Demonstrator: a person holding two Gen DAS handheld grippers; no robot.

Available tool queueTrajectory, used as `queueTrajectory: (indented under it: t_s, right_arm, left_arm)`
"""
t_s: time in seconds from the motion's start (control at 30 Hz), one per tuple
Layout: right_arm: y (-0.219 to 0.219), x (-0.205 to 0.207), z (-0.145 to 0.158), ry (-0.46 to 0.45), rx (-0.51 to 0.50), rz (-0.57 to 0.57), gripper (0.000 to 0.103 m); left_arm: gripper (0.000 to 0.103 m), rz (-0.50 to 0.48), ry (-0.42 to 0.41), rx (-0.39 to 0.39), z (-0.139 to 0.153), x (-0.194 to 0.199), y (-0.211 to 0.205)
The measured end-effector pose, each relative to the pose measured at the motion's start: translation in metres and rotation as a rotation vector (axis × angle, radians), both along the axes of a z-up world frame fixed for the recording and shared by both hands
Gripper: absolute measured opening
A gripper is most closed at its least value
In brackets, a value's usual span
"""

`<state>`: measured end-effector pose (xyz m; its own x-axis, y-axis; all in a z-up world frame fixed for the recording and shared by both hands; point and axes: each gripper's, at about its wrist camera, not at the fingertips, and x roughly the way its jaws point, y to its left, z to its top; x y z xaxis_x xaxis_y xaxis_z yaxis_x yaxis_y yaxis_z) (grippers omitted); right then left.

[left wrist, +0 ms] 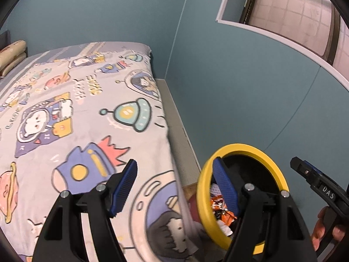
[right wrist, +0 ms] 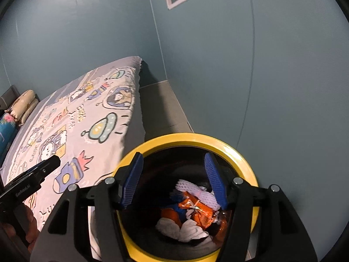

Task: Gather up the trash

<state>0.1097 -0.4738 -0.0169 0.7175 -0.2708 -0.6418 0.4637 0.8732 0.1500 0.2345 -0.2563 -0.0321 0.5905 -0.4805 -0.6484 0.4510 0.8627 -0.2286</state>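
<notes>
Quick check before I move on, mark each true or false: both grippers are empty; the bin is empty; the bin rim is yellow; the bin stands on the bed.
1. Both grippers are empty: true. The left gripper and right gripper both stand open with nothing between the pads.
2. The bin is empty: false. The bin holds orange wrappers and white scraps.
3. The rim is yellow: true.
4. The bin stands on the bed: false. It stands beside the bed, by the blue wall.

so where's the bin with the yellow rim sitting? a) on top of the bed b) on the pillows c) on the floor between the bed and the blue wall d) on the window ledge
c: the bin stands in the gap between the bed and the wall, wrappers inside it.
</notes>
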Motion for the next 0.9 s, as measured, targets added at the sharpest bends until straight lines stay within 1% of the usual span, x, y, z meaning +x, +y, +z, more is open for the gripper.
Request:
queueTrajectory:
  t_s: [0.13,0.3,0.57,0.8,0.9]
  right_arm:
    - [0.023,0.005,0.006,-0.009,-0.004,0.039,0.056]
    - [0.057,0.015,0.014,-0.022,-0.006,0.105,0.056]
    - [0.124,0.024,0.029,-0.059,-0.006,0.231,0.056]
    - [0.182,0.024,0.038,-0.093,-0.008,0.322,0.056]
    - [0.202,0.021,0.042,-0.107,-0.004,0.34,0.057]
  left_arm:
    - [0.068,0.044,-0.029,0.008,0.006,-0.004,0.03]
    - [0.068,0.097,-0.045,0.013,0.012,-0.006,0.068]
    - [0.068,0.192,-0.106,0.03,0.028,-0.022,0.137]
    - [0.068,0.265,-0.126,0.004,0.038,-0.04,0.194]
    - [0.073,0.294,-0.143,-0.007,0.044,-0.051,0.217]
